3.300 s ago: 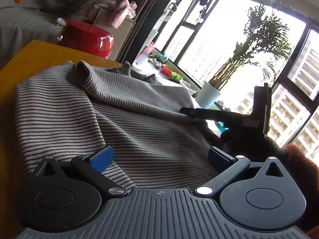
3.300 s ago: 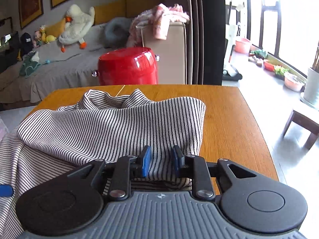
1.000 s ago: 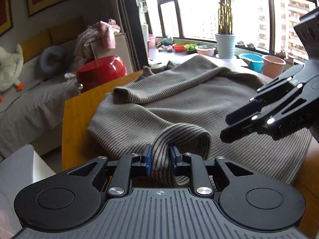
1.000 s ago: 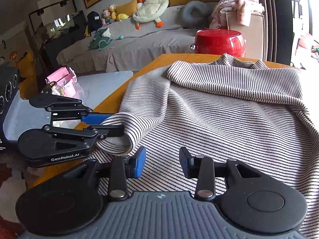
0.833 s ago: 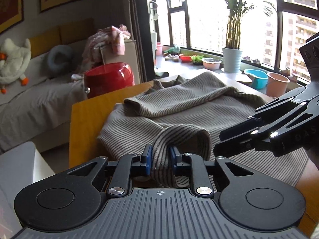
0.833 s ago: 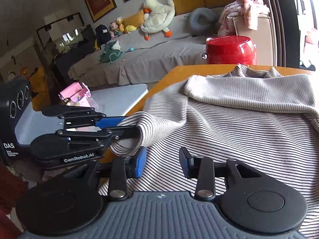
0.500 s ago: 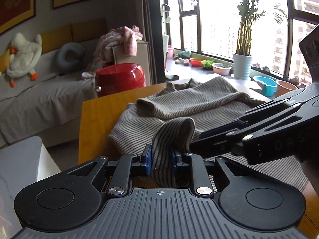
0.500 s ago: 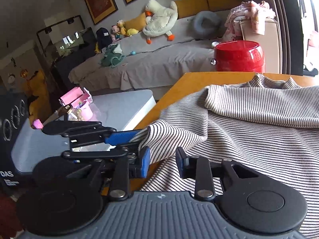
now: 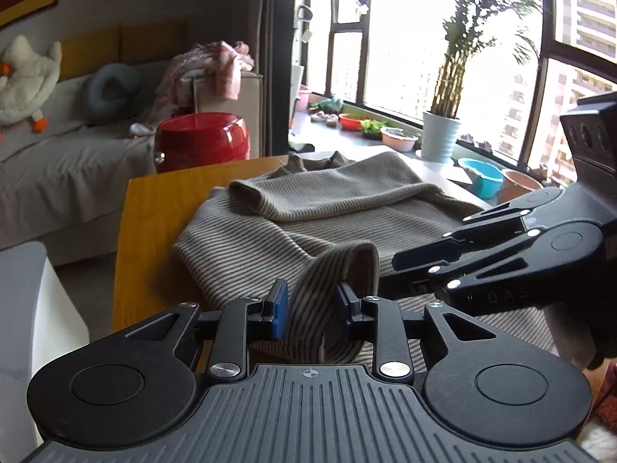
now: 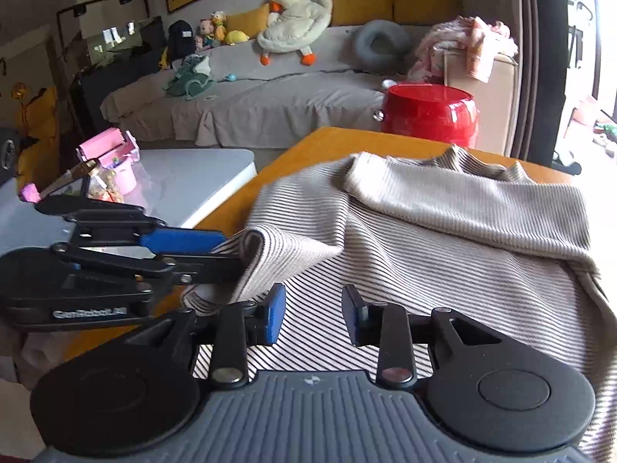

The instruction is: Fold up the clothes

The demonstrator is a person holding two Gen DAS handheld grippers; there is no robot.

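A striped sweater point(image 9: 308, 212) lies spread across the wooden table point(image 9: 154, 212), its far part folded over on itself into a thick band near the table's far edge.

Your left claw point(image 9: 310, 303) sits at the near left corner of the sweater. A raised fold of striped fabric stands between its blue pads point(image 9: 278, 308). The jaws have just been opening, and the pads now stand slightly off the cloth on each side, though the far pad is partly hidden and you may still have light contact there. In the right wrist view the same claw point(image 10: 231, 254) reaches in from the left with that corner of fabric bunched at its tips.

Your right claw point(image 10: 314, 312) hovers just above the near part of the sweater point(image 10: 443, 231), jaws apart with nothing between them; the striped fabric lies flat below. In the left wrist view it point(image 9: 389, 270) comes in from the right, its tips just beside the raised fold.

Beyond the table's far edge stands a red stool point(image 10: 428, 114), with a grey-covered sofa point(image 10: 270, 100) behind it carrying a plush goose point(image 10: 297, 19). A white side table point(image 10: 185, 185) sits to the left of the table.
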